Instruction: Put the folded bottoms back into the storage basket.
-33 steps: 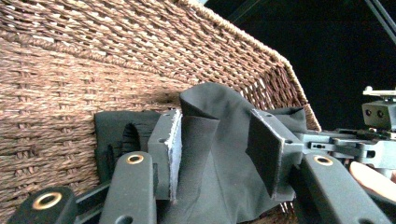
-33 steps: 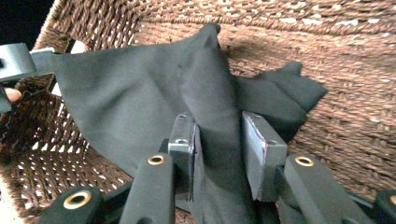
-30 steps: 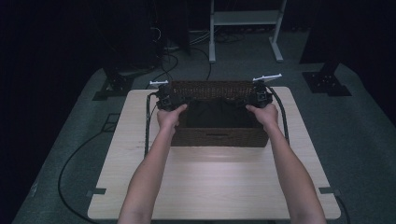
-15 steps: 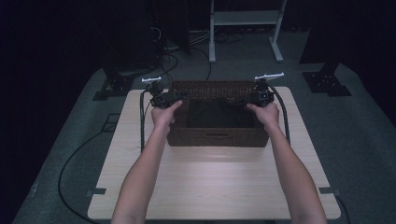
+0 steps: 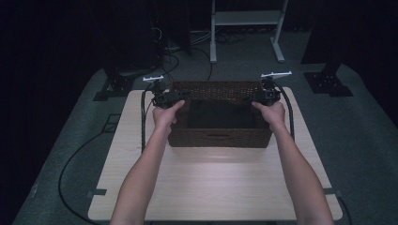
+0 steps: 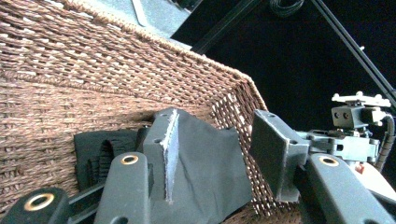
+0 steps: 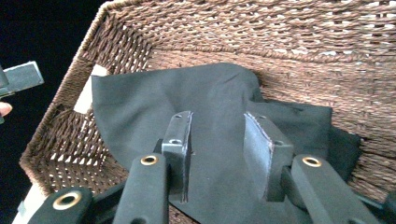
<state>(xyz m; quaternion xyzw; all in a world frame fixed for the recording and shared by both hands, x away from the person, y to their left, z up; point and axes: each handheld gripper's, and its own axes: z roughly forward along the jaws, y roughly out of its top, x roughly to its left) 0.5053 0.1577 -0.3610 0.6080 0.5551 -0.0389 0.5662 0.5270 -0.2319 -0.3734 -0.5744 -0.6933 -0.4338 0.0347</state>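
On the far half of the wooden table [image 5: 216, 183] sat a brown wicker basket [image 5: 220, 137] with a black cloth [image 7: 196, 112] crumpled inside. We had the left gripper [image 5: 180, 95] at its left rim and the right gripper [image 5: 256, 95] at its right rim, both with jaws parted and gripping nothing, the left one straddling the basket wall. Behind the table we could see a white stand [image 5: 246, 21] and cables [image 5: 70, 164] on the floor.
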